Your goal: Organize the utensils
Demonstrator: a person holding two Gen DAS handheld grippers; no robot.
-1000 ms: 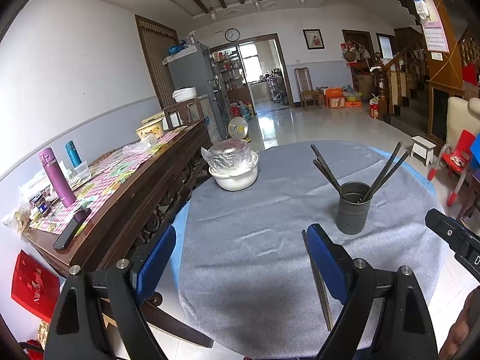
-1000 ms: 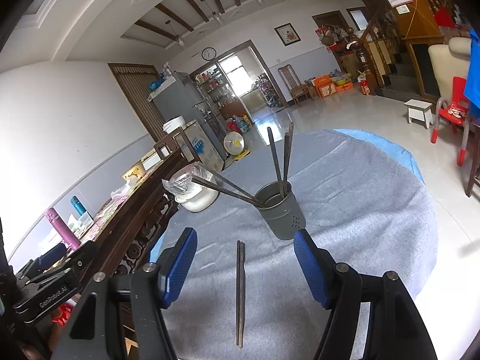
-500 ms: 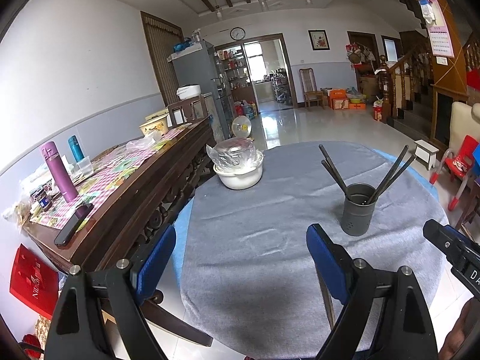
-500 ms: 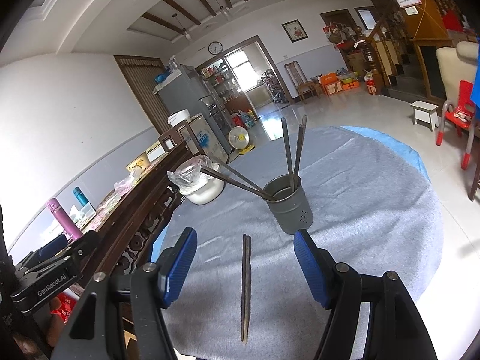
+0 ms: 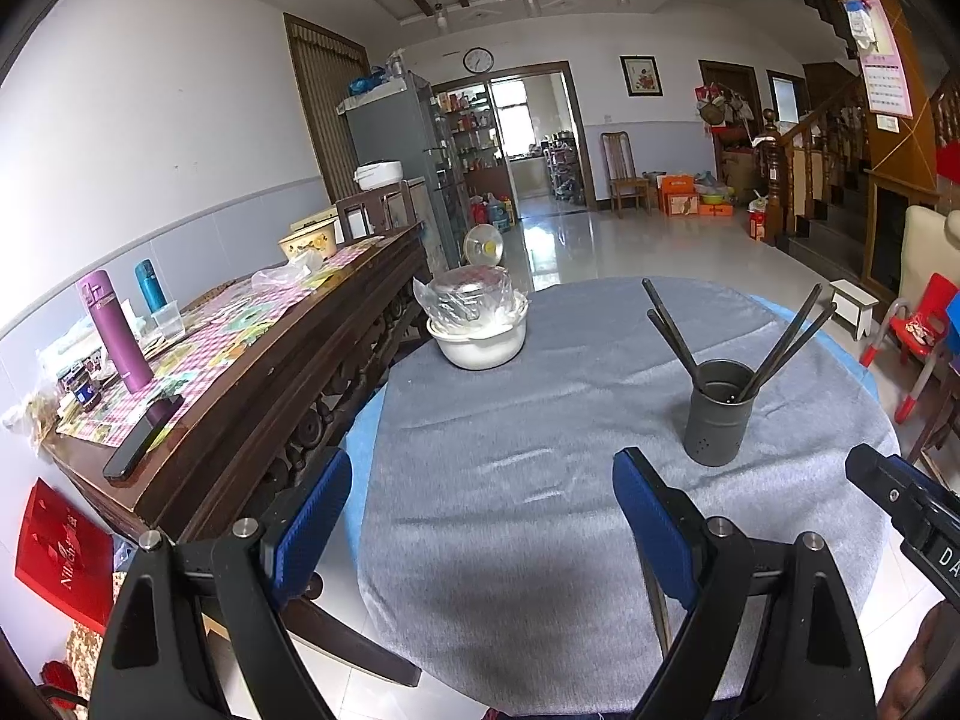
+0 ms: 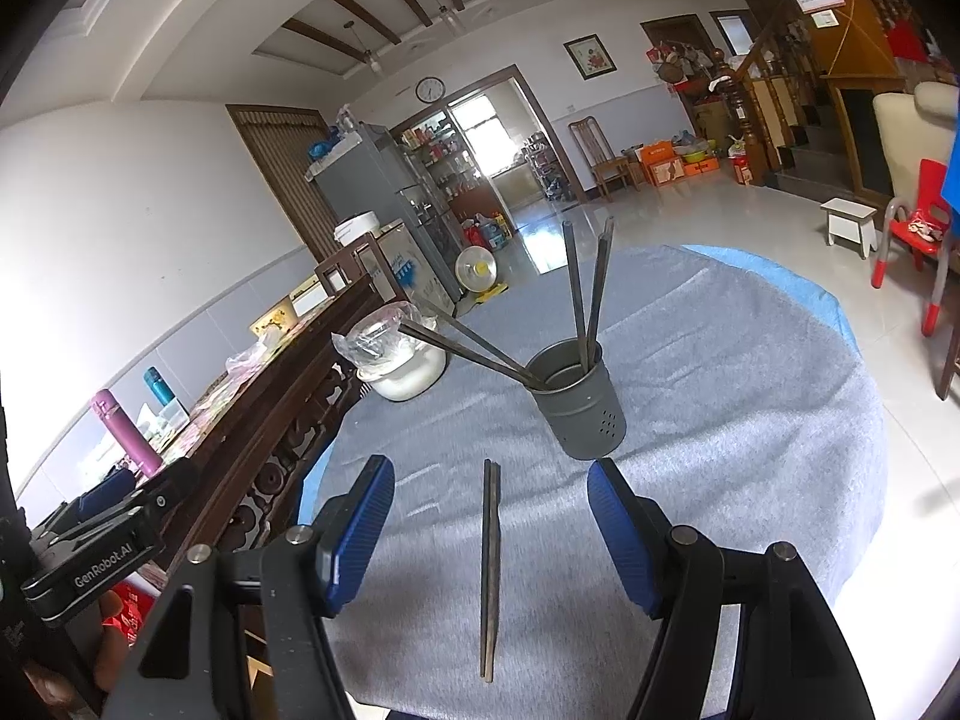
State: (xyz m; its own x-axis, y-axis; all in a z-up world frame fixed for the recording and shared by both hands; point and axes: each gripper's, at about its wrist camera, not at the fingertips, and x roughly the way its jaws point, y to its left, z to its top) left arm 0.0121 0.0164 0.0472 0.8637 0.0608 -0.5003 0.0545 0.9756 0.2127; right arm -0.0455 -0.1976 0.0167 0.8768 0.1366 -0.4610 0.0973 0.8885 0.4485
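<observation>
Bright daylight, sharp, fisheye-warped edges

— What sort of place is pictured?
— A family home's main living room: a round cloth-covered table (image 5: 540, 480) stands on polished tile beside a carved wooden sideboard (image 5: 288, 372).
— What marks it as lived-in?
— A wall clock (image 5: 478, 60), a refrigerator (image 5: 396, 138), a wooden staircase (image 5: 840, 180), a child's red chair (image 5: 918, 324) and an open pantry doorway (image 5: 516, 138).

Table cloth (image 5: 540, 480): plain grey over a blue underlayer. Utensil holder (image 6: 579, 414): dark grey; chopsticks (image 6: 490, 564): dark brown. Gripper pads (image 6: 618, 534) blue; sideboard runner (image 5: 198, 348) pink checked.
</observation>
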